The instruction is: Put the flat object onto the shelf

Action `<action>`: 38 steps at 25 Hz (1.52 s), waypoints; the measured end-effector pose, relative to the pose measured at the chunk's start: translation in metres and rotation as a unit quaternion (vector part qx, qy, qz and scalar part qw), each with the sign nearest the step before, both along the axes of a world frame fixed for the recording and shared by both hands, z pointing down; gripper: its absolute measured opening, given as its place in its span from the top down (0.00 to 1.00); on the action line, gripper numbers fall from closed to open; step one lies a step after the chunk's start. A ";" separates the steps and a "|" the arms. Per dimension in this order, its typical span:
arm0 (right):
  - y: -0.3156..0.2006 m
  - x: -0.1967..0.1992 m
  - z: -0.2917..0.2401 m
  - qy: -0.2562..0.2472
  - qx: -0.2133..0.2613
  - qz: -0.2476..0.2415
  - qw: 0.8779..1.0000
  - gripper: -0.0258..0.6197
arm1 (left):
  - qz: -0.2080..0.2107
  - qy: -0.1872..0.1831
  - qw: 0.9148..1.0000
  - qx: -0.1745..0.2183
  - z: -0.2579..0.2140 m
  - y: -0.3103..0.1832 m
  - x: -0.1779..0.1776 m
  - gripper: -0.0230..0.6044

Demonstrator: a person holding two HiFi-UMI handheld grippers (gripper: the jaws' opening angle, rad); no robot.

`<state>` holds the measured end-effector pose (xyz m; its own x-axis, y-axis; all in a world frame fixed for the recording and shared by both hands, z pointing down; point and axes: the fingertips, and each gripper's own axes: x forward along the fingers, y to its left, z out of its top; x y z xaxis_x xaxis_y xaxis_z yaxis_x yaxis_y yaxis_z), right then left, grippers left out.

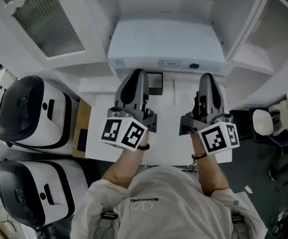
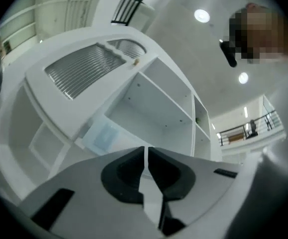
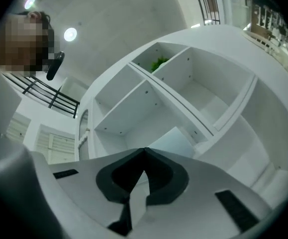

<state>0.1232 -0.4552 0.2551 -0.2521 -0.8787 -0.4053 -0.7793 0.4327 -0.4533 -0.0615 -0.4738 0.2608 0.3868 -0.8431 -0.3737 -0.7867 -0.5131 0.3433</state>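
The flat object (image 1: 163, 46) is a wide white slab with a small label on its front edge. It lies on a ledge of the white shelf unit (image 1: 263, 39), straight ahead of me. It shows as a pale rectangle on that ledge in the left gripper view (image 2: 102, 136) and in the right gripper view (image 3: 177, 139). My left gripper (image 1: 135, 74) and right gripper (image 1: 207, 78) sit side by side just short of its front edge, apart from it. Both point up at the shelf unit (image 2: 148, 98) (image 3: 148, 108). The left gripper (image 2: 146, 151) and the right gripper (image 3: 144, 154) are shut with nothing between their pads.
A white table (image 1: 166, 146) lies under both grippers. Two white-and-black appliances (image 1: 32, 113) (image 1: 29, 190) stand at the left. A louvred panel (image 1: 47, 21) is at the upper left. A chair (image 1: 263, 123) stands at the right. Something green (image 3: 158, 62) sits in an upper shelf compartment.
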 end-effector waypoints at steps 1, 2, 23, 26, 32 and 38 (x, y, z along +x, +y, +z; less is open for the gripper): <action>-0.002 -0.004 0.002 0.001 -0.004 -0.009 1.000 0.94 | -0.007 -0.023 1.000 0.008 -0.003 0.001 0.003 0.93; -0.006 -0.008 0.003 0.003 -0.010 -0.017 1.000 0.94 | -0.008 -0.042 0.999 0.012 -0.005 0.001 0.007 0.95; -0.084 -0.016 0.007 -0.031 -0.085 -0.047 0.995 0.94 | 0.001 -0.046 0.998 -0.030 0.000 -0.071 0.023 0.96; -0.091 -0.017 0.011 -0.031 -0.094 -0.048 0.994 0.94 | 0.004 -0.041 0.999 -0.031 0.000 -0.077 0.024 0.96; -0.089 -0.018 0.009 -0.026 -0.092 -0.044 0.994 0.94 | 0.006 -0.024 0.999 -0.025 0.000 -0.075 0.022 0.96; -0.050 0.001 -0.001 0.024 -0.052 -0.002 0.998 0.94 | -0.013 -0.070 0.997 0.040 -0.010 -0.034 0.007 0.96</action>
<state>0.1246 -0.5049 0.2542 -0.2729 -0.9144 -0.2989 -0.7995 0.3884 -0.4581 -0.0548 -0.5075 0.2504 0.4176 -0.8231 -0.3848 -0.8376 -0.5129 0.1880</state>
